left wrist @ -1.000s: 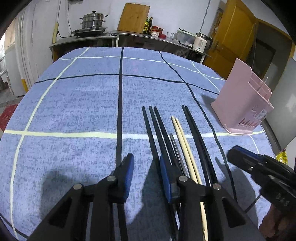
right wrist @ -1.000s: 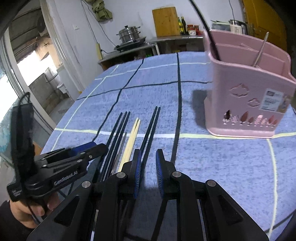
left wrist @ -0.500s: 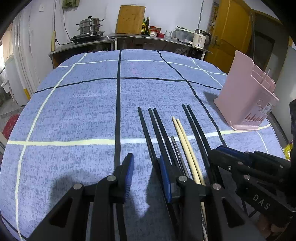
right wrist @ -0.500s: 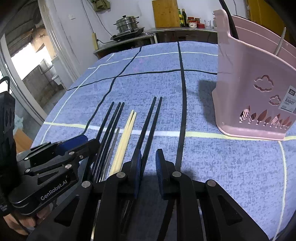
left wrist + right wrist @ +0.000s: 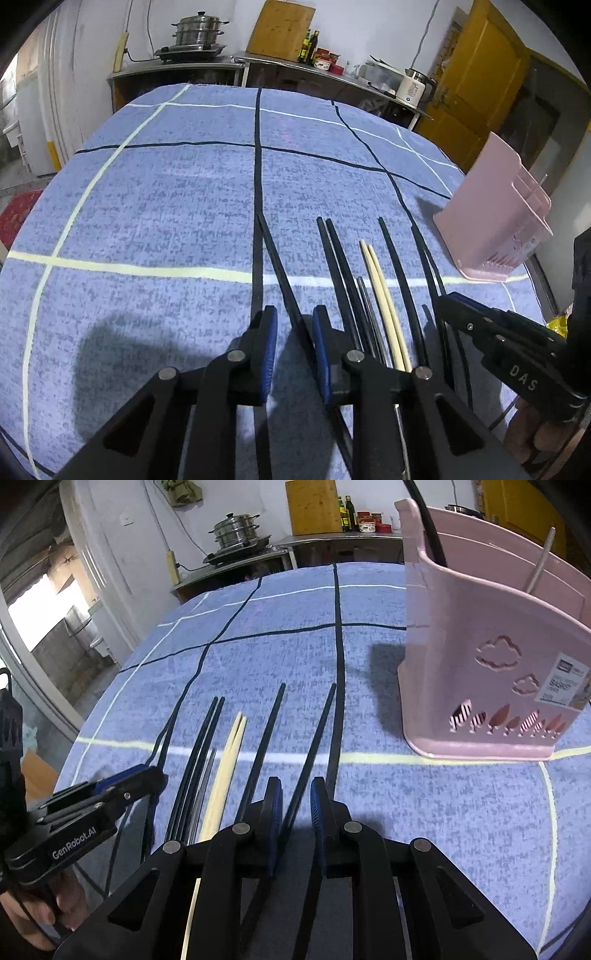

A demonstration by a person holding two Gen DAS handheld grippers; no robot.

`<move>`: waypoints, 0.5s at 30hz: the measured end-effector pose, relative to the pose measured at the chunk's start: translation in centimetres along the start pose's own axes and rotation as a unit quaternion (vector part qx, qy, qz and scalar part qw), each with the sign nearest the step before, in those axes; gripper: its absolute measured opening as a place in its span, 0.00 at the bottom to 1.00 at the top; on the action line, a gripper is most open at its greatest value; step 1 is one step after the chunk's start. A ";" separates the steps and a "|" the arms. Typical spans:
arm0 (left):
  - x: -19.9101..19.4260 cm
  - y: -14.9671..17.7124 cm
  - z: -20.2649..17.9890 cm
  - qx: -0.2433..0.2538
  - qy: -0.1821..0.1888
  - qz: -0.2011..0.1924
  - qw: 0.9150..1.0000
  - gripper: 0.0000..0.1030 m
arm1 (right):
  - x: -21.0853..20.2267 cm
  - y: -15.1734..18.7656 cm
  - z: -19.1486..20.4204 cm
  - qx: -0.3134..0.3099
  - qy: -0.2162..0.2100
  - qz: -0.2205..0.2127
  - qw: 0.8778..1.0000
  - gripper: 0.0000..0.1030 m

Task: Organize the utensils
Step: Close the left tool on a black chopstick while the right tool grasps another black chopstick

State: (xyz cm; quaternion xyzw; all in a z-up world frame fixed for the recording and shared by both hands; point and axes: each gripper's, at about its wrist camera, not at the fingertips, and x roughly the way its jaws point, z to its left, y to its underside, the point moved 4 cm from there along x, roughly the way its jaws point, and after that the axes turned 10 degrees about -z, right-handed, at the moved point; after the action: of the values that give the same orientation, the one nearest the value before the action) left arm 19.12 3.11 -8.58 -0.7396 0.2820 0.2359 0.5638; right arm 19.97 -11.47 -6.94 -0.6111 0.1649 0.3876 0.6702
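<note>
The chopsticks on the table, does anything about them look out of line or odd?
Mostly a tidy parallel row, but two black ones have strayed. The leftmost black chopstick lies slanted apart from the others, between the closing jaws of the left gripper. The rightmost black chopstick angles away too, between the right gripper jaws.

Chopsticks [image 5: 384, 291] near ends hidden under tools (basket label [image 5: 565, 683] unreadable).

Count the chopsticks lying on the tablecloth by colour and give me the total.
Black chopsticks: 5
Pale wooden chopsticks: 2
Thin grey chopstick: 1
Total: 8
</note>
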 end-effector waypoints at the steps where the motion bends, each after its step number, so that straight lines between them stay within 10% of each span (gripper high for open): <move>1: 0.1 -0.1 -0.1 0.000 -0.001 0.000 1.000 0.22 | 0.3 -0.1 0.0 0.000 0.002 0.002 1.000 0.17; 15: 1.8 -1.5 -0.8 0.023 -0.030 0.013 0.999 0.09 | 1.6 -1.5 0.2 -0.002 0.009 0.006 1.000 0.08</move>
State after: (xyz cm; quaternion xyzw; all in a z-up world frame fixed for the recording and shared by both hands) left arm 21.50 2.40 -8.56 -0.7151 0.2799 0.2587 0.5860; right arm 22.04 -10.72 -7.03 -0.6150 0.1741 0.3866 0.6649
